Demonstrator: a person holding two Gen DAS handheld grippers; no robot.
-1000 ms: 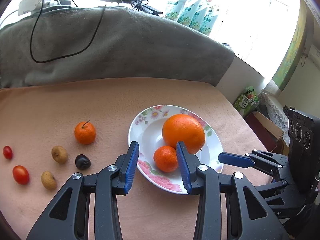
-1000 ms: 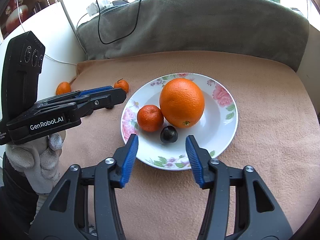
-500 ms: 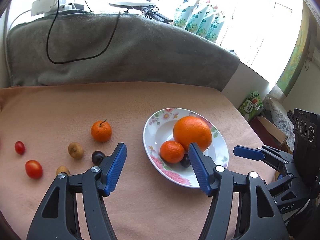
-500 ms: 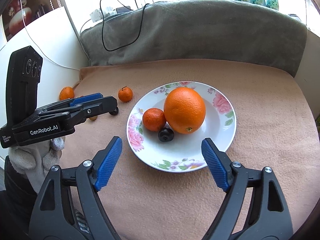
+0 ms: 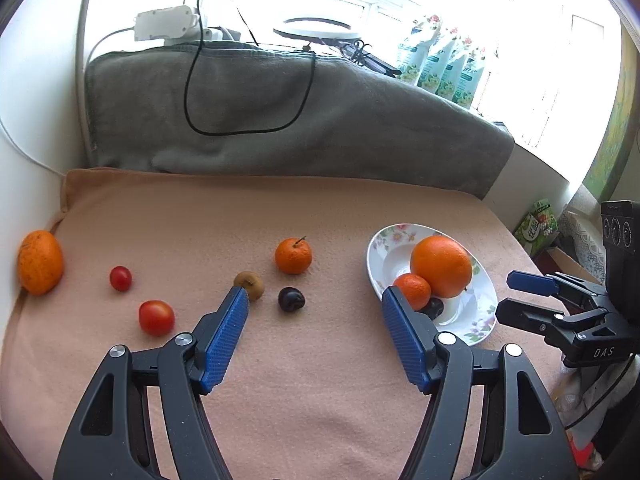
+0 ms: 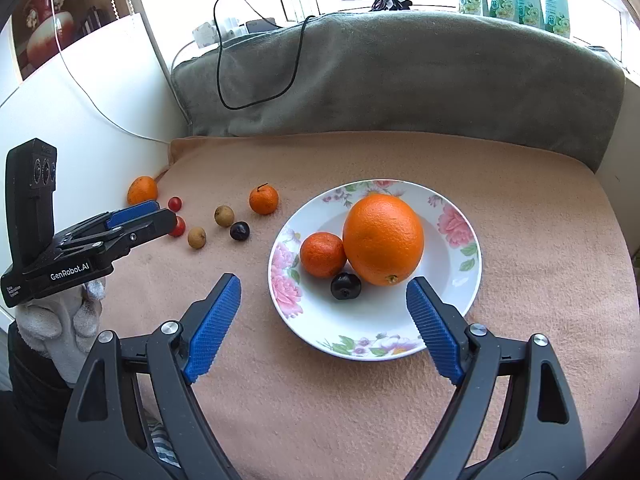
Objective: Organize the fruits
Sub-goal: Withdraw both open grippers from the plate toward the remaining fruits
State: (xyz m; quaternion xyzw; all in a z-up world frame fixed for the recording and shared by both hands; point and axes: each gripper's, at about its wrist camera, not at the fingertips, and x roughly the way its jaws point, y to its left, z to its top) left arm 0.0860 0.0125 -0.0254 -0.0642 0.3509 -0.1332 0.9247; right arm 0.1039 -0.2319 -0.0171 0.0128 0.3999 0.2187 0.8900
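Left gripper: I'm opening its jaws, nothing between them | right gripper: jaws standing wide, holding nothing | plate (floral rim) carrying big orange, mandarin, dark plum | loose fruit lying left on peach blanket.

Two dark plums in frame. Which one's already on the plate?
The dark plum at the plate's near side, touching the big orange beside the small mandarin. The other plum lies on the blanket, left of the plate, among the loose fruit.
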